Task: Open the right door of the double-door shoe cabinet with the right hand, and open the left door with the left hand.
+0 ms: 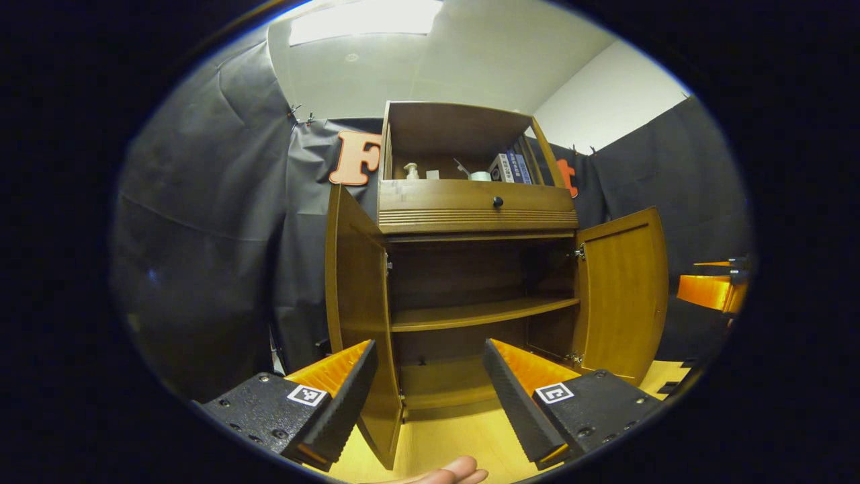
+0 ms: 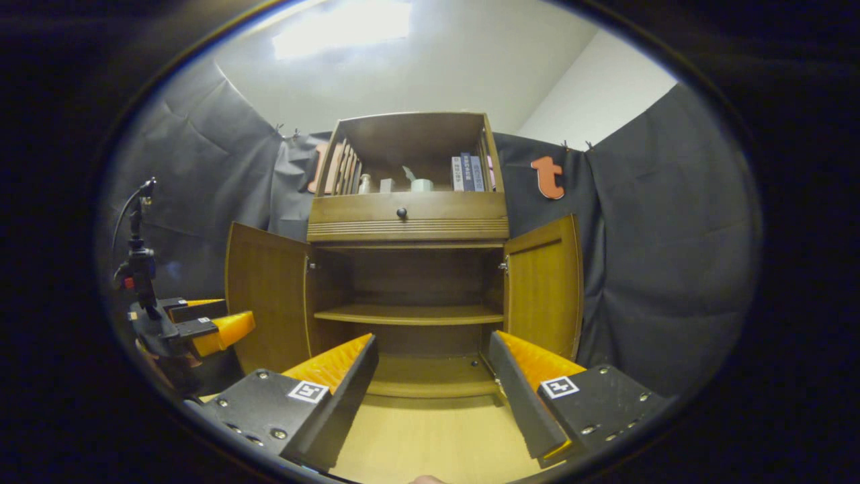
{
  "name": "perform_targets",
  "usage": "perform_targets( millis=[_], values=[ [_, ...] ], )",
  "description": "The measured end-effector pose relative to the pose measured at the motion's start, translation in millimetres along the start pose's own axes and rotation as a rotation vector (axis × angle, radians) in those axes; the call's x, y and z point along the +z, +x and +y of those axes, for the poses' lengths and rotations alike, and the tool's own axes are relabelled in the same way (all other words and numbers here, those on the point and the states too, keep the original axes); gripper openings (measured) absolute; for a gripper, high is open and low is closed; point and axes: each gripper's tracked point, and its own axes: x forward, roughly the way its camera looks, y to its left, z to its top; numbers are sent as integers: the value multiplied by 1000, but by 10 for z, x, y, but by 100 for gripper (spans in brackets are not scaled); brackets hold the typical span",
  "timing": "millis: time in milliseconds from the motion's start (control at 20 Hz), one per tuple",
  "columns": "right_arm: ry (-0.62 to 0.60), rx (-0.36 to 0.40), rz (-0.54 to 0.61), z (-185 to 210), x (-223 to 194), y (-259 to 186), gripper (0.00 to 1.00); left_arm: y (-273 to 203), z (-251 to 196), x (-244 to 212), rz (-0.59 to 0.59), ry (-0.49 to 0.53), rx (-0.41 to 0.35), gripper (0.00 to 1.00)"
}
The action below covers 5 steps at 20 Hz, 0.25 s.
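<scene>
Wooden and brown, the shoe cabinet stands against the black cloth wall with both lower doors swung out. In the right gripper view the right door hangs open at about 3 o'clock from the cabinet's middle, and the left door at about 9 o'clock. The inner shelf and the cabinet floor below it lie in plain sight between them, and neither seems to hold any shoes. Above, the drawer with its dark knob is closed.

The right claw has its fingers spread wide apart and holds nothing; it sits back from the cabinet, apart from either door. In the left gripper view the left claw is likewise spread and empty. The left door stands edge-on just beyond its fingers, near but seemingly not touching. The right door lies at 3 o'clock.

By my reading, both openings are done and nothing of the task is left; at most the claws could pull away.
</scene>
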Motion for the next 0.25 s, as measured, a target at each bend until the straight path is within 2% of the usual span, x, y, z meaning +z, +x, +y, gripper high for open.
perform_targets(
  millis=[250],
  values=[
    [3,8,-10,16,-11,-13,99,66,-45,-89,21,-4,13,97]
  ],
)
